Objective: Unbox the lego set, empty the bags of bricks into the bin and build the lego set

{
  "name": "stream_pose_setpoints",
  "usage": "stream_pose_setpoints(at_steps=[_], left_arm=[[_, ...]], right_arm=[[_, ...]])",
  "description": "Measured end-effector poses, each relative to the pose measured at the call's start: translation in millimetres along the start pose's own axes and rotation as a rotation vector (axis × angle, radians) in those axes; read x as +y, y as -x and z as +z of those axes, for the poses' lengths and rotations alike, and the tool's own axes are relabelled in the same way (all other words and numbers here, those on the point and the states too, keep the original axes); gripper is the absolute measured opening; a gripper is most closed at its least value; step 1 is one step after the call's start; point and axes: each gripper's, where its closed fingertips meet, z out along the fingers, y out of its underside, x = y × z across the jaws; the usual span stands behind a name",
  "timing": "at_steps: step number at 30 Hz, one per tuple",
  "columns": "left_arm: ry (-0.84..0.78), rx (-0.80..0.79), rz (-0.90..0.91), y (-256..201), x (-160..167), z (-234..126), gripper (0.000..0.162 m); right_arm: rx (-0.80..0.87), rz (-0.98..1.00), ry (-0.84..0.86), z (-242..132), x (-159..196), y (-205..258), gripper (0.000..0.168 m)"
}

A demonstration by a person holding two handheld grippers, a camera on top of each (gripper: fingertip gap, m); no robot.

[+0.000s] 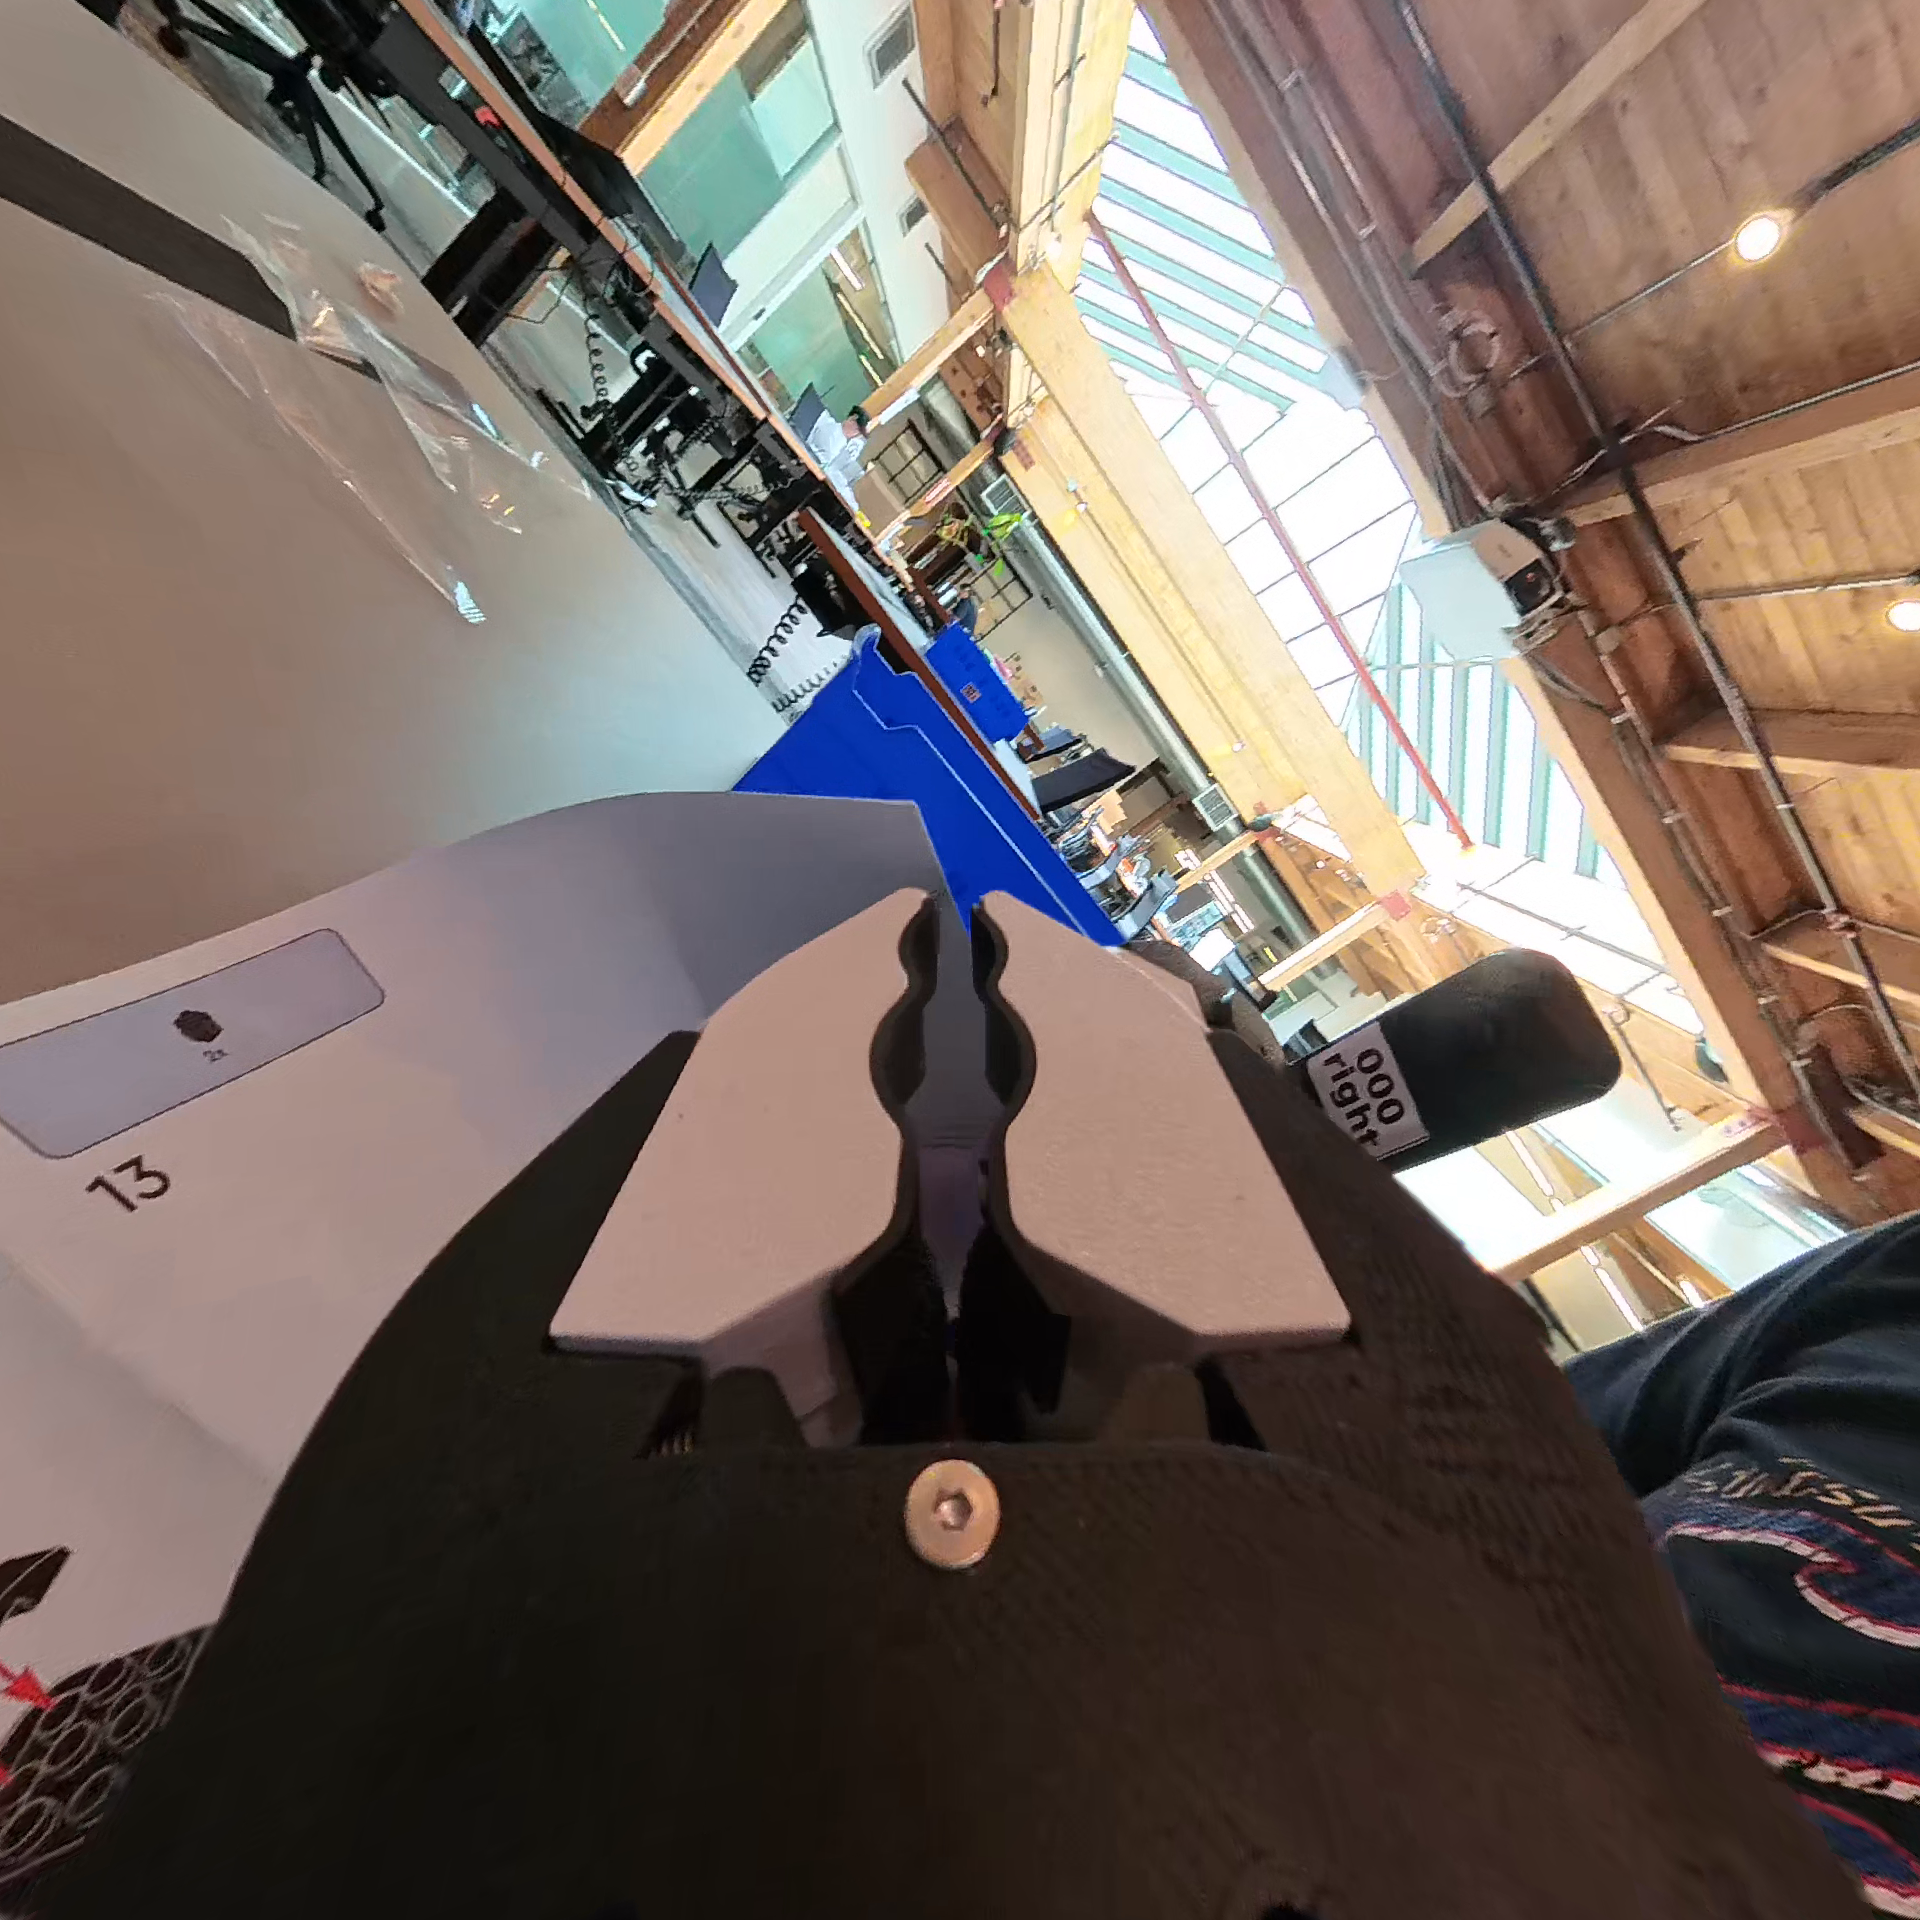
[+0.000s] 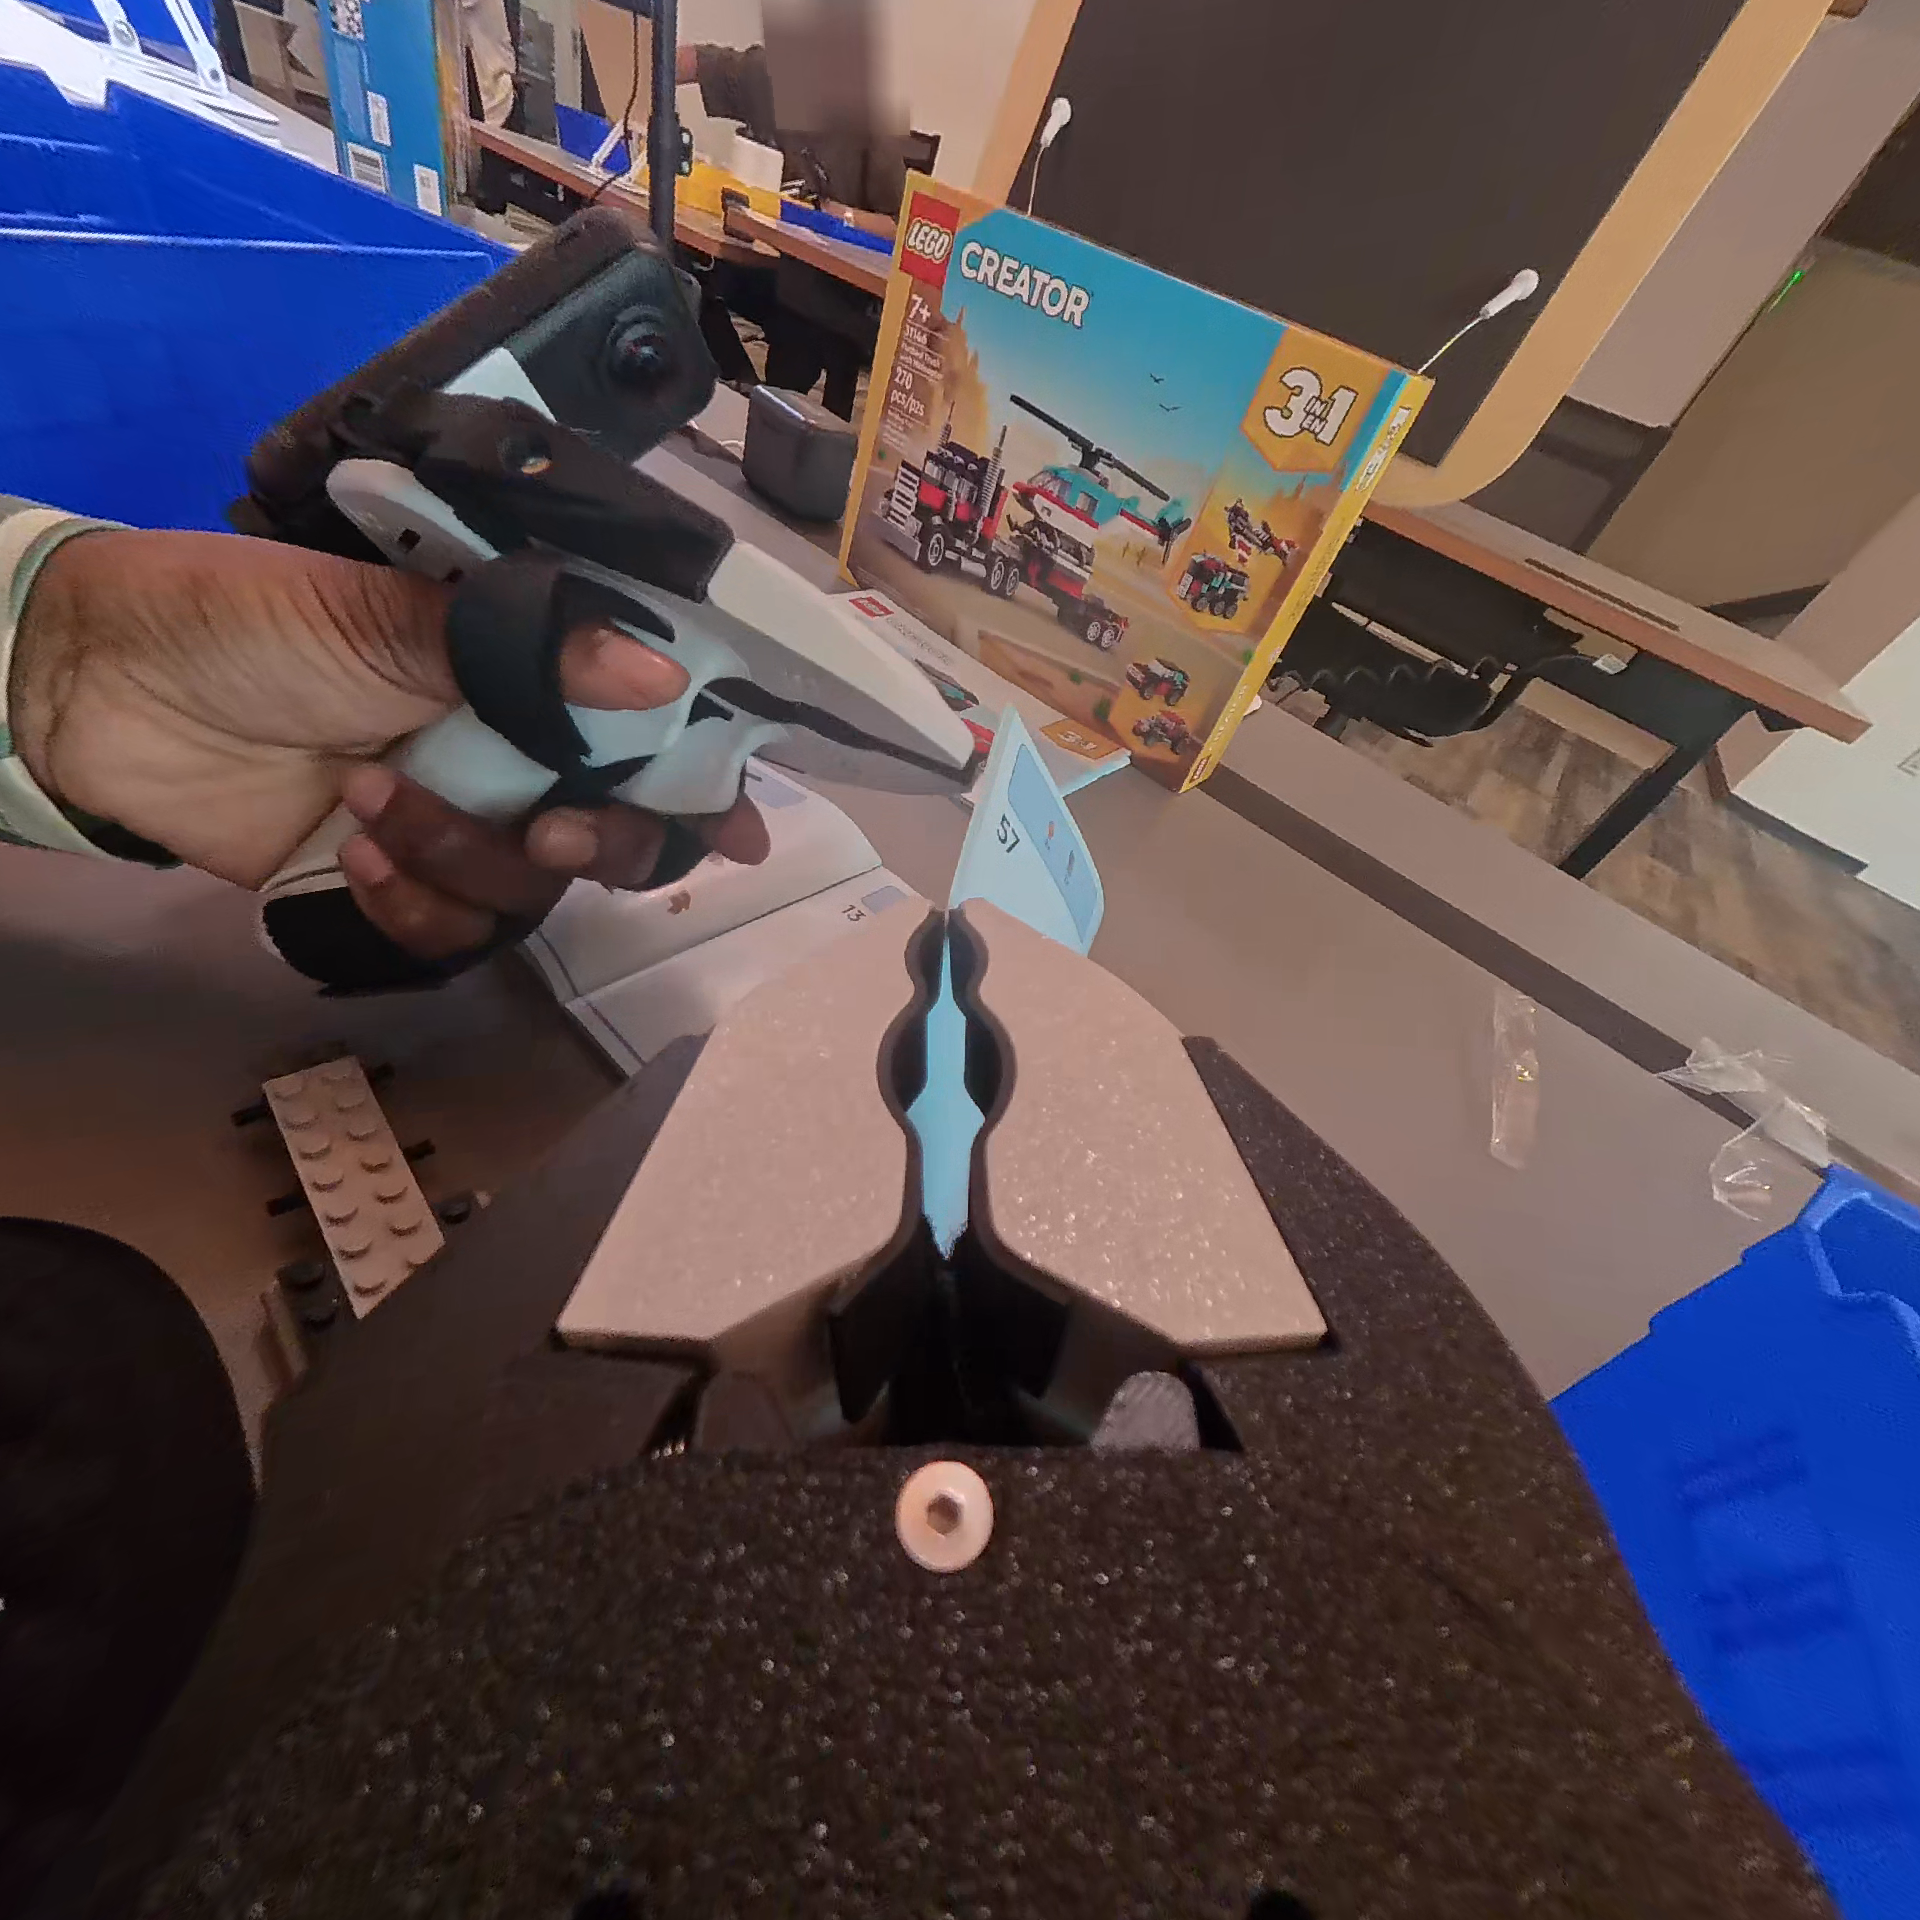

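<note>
The instruction booklet (image 2: 717, 925) lies open on the grey table. My right gripper (image 2: 948, 914) is shut on the edge of a light blue page (image 2: 1039, 831) that stands up from the booklet. My left gripper (image 2: 961, 753), held in a hand, reaches in from the left and pinches the pages just beyond. In the left wrist view the left gripper (image 1: 956, 909) is shut on a thin white page (image 1: 468, 997). A partly built grey plate with black pieces (image 2: 348, 1174) lies at my near left. The lego box (image 2: 1122, 499) stands upright behind the booklet.
A blue bin (image 2: 1766, 1558) is at the near right and another blue bin wall (image 2: 156, 312) at the far left. Empty clear plastic bags (image 2: 1517, 1081) lie on the table at the right. The table edge (image 2: 1455, 914) runs behind them. Less than 4 cm separates the two grippers' tips.
</note>
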Motion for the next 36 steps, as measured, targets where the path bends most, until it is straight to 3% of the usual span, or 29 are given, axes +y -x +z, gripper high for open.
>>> stream_pose_setpoints(at_steps=[25,36], left_arm=[[0.024,0.020,-0.014,1,7,0,0.001],[0.093,-0.017,0.036,5,17,-2,0.000]], right_arm=[[-0.009,0.005,-0.014,2,-2,3,0.001],[-0.062,-0.102,0.006,7,-3,20,0.000]])
